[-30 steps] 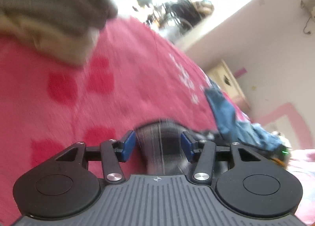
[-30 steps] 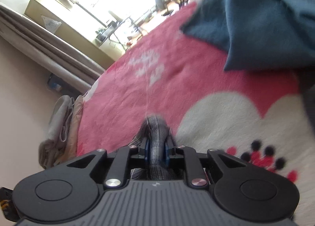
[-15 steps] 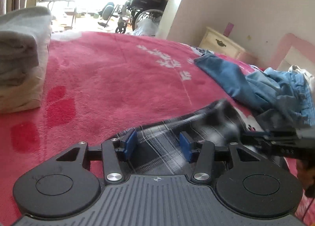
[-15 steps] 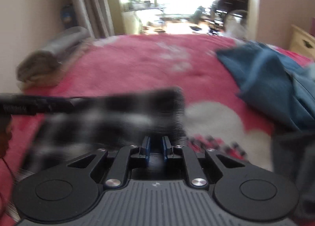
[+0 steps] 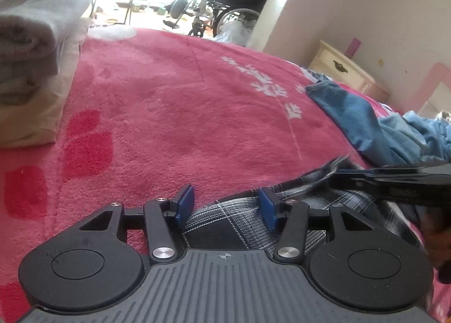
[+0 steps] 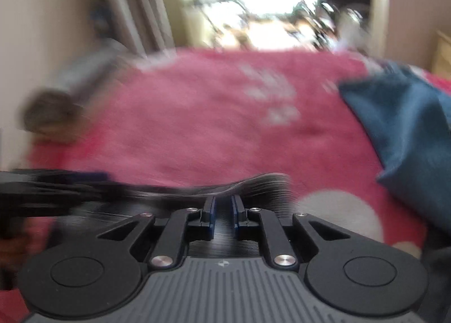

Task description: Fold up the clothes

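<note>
The right gripper (image 6: 224,211) is clenched on the dark plaid garment (image 5: 239,221): its two blue-padded fingers (image 6: 210,214) stand close together with a band of the cloth pinched between them. The view from this gripper is smeared by motion, so the cloth reads there only as dark streaks running off to the left.

The left gripper (image 5: 227,206) stands roughly half parted. The plaid garment lies between and under its blue pads (image 5: 184,204). The right pad appears to rest against the cloth, while the left pad shows a gap to it. Whether this is a true grip cannot be told from the view.

The plaid garment is taken as the reference for what follows. It lies low on the pink blanket (image 5: 174,114), spread between the two grippers. From the left gripper's camera the right gripper appears as a dark bar at the garment's right end, with part of the person's hand (image 5: 434,241) below it.

Beyond the garment's right end, a heap of blue denim clothes (image 5: 377,128) lies on the blanket, near but apart from the plaid. Well beyond the garment to the left, a stack of folded grey and cream clothes (image 5: 36,64) sits at the blanket's edge. The blanket between them carries white snowflake marks and darker red patches.

Behind the denim, a cream nightstand (image 5: 341,69) stands against the wall. Farthest from the garment, a wheelchair (image 5: 234,4) stands in a bright doorway.
</note>
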`<state>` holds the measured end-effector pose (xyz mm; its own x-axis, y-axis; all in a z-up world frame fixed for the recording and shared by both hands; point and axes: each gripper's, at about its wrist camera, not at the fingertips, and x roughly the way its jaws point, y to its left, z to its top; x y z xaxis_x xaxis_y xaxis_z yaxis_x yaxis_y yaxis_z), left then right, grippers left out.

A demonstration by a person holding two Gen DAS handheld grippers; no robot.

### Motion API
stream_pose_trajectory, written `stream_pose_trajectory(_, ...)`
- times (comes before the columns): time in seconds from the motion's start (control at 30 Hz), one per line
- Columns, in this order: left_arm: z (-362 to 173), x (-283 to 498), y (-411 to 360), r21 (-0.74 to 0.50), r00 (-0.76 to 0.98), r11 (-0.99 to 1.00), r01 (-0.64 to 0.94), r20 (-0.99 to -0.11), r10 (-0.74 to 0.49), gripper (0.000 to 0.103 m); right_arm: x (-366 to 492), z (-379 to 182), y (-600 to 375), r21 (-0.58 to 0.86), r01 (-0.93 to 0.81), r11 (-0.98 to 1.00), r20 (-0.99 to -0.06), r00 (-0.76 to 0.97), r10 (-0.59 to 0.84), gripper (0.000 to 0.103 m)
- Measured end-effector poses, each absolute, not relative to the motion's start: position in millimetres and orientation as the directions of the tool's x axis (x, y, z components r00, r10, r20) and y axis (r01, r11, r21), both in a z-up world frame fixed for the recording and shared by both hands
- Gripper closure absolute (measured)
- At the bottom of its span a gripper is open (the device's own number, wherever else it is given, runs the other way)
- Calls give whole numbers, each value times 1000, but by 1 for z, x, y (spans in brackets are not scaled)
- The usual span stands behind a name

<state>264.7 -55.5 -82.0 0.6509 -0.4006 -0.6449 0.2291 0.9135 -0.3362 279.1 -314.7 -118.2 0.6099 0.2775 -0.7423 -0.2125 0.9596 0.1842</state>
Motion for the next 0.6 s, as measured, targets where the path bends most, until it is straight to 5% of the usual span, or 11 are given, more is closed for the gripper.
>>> stream_pose_trajectory(0.27,-74,263,-48,-357,658,906,227,-630,-413,52,262,-94,-377,289,46,956,-710,680,182,97)
stream_pose_trajectory(0.6,-18,169,-43,-280,640,841,464,-550,-536,52,159,-58,-360,240,-233,942,-782,528,330,95)
